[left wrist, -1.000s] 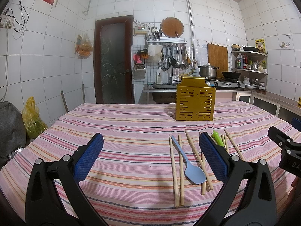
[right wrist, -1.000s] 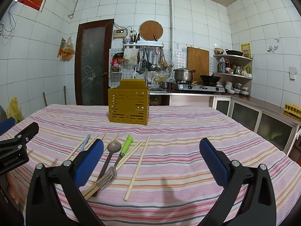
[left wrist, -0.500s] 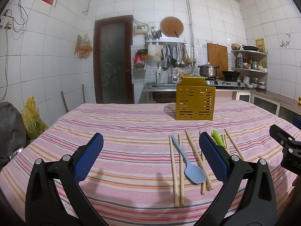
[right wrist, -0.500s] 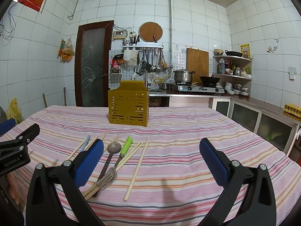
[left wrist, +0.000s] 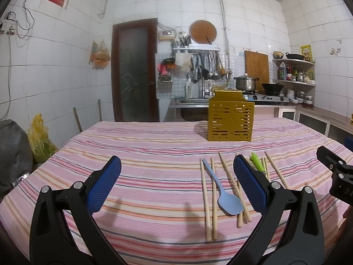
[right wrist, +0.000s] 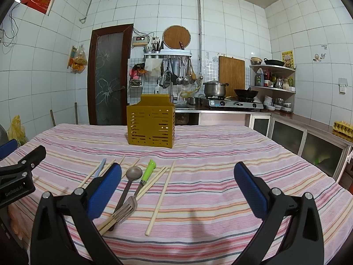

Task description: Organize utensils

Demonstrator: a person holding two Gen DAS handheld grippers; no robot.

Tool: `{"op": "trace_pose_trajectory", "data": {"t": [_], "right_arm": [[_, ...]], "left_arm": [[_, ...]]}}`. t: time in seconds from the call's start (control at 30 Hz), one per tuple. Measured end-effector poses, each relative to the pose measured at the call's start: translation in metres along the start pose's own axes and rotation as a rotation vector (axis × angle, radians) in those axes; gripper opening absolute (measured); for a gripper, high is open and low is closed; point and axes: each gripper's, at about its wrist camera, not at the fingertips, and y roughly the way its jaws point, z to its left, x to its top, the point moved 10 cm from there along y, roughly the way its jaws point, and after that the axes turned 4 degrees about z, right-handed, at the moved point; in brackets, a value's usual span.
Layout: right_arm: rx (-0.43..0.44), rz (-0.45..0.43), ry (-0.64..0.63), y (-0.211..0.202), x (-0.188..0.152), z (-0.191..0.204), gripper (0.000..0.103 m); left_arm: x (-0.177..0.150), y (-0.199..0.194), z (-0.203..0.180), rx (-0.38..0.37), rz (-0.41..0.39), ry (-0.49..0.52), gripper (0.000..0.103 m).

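A yellow slotted utensil holder (left wrist: pixel 230 118) (right wrist: pixel 151 125) stands upright at the far middle of the striped table. Nearer lie several wooden chopsticks (left wrist: pixel 207 201) (right wrist: pixel 160 197), a light blue spoon (left wrist: pixel 222 192), a brown spoon (right wrist: pixel 130 183) and a green-handled fork (right wrist: pixel 141 185). My left gripper (left wrist: pixel 176 183) is open and empty above the table, left of the utensils. My right gripper (right wrist: pixel 177 187) is open and empty, its left finger over the utensils. Part of the right gripper shows at the edge of the left wrist view (left wrist: pixel 335 172).
The pink striped tablecloth (left wrist: pixel 154 145) covers the whole table. Behind it are a dark door (left wrist: pixel 134 70), a sink with hanging tools (left wrist: pixel 205 66), a stove with a pot (right wrist: pixel 215 89) and wok, and shelves. A yellow bag (left wrist: pixel 39 139) sits on the left.
Nothing has visibly changed apart from a slight drift of the views; both grippers stay open and the utensils lie as before.
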Motion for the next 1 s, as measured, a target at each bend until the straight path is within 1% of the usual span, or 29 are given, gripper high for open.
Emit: {"op": "trace_pose_trajectory", "data": {"t": [0.3, 0.5, 0.73, 0.9, 0.97, 1.0], "right_arm": [[0.002, 0.0, 0.004, 0.002, 0.001, 0.0, 0.099], [-0.016, 0.013, 0.002, 0.005, -0.001, 0.001, 0.099], [-0.02, 0.033, 0.029, 0.01, -0.003, -0.004, 0.099], [-0.005, 0.058, 0.015, 0.016, -0.005, 0.001, 0.099], [0.005, 0.076, 0.013, 0.02, -0.008, 0.003, 0.099], [0.008, 0.085, 0.016, 0.022, -0.008, 0.003, 0.099]], "left_arm": [[0.003, -0.009, -0.002, -0.005, -0.035, 0.009, 0.098], [0.003, -0.009, -0.004, -0.017, -0.034, 0.019, 0.098], [0.003, -0.009, -0.006, -0.025, -0.033, 0.02, 0.098], [0.001, -0.006, -0.008, -0.019, -0.017, 0.03, 0.098], [-0.002, 0.0, -0.007, -0.009, 0.01, 0.029, 0.098], [-0.004, 0.004, -0.006, -0.01, 0.035, 0.025, 0.098]]}}
